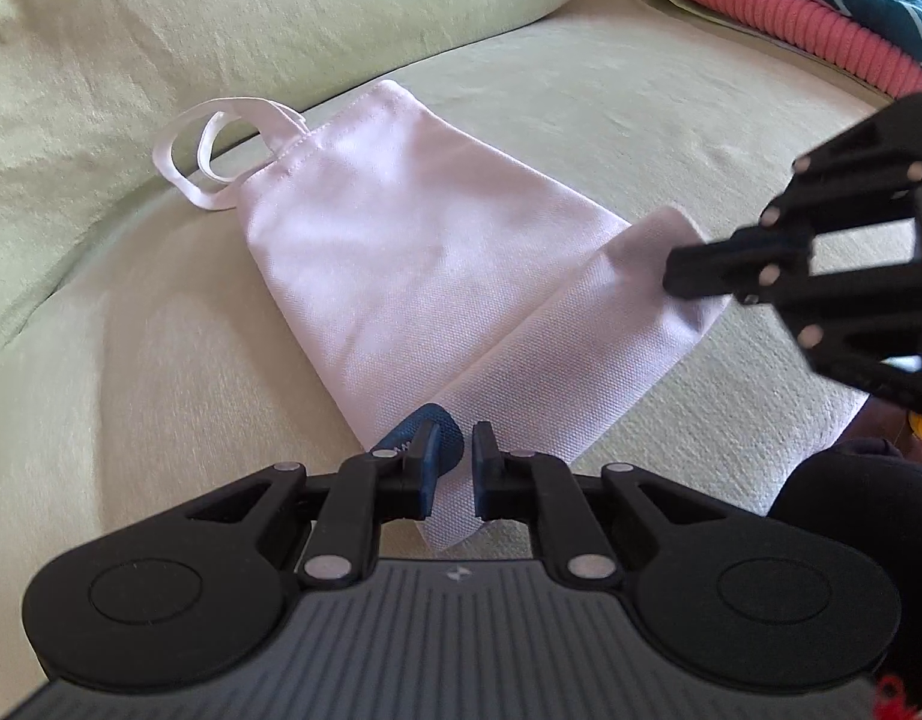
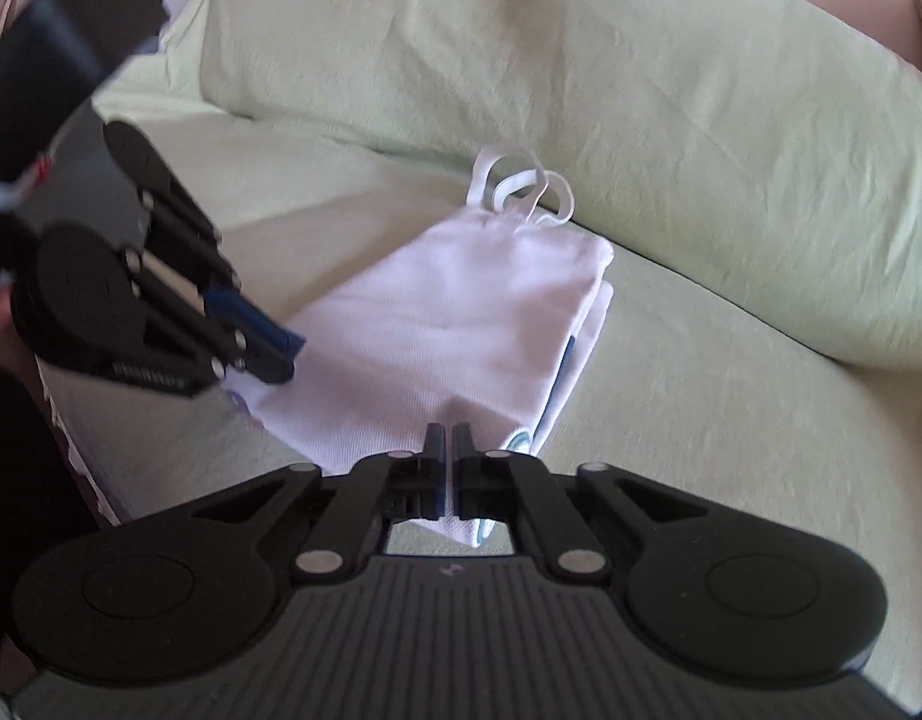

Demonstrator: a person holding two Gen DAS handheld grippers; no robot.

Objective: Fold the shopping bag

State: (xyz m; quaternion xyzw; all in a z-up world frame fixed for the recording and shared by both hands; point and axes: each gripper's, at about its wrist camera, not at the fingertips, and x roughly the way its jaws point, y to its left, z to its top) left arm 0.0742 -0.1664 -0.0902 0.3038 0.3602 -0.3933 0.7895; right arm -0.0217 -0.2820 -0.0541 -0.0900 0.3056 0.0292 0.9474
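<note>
Both hand-held grippers, left [image 1: 450, 462] and right [image 2: 449, 462], are pinching the near corners of the white shopping bag [image 1: 413, 264] lying ahead of them on the green sofa cushion [image 1: 611, 120], already folded lengthwise, handles [image 1: 215, 156] farthest away, crosswise folding apparently remaining.

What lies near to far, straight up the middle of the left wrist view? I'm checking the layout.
left gripper → bag → handles → cushion
</note>
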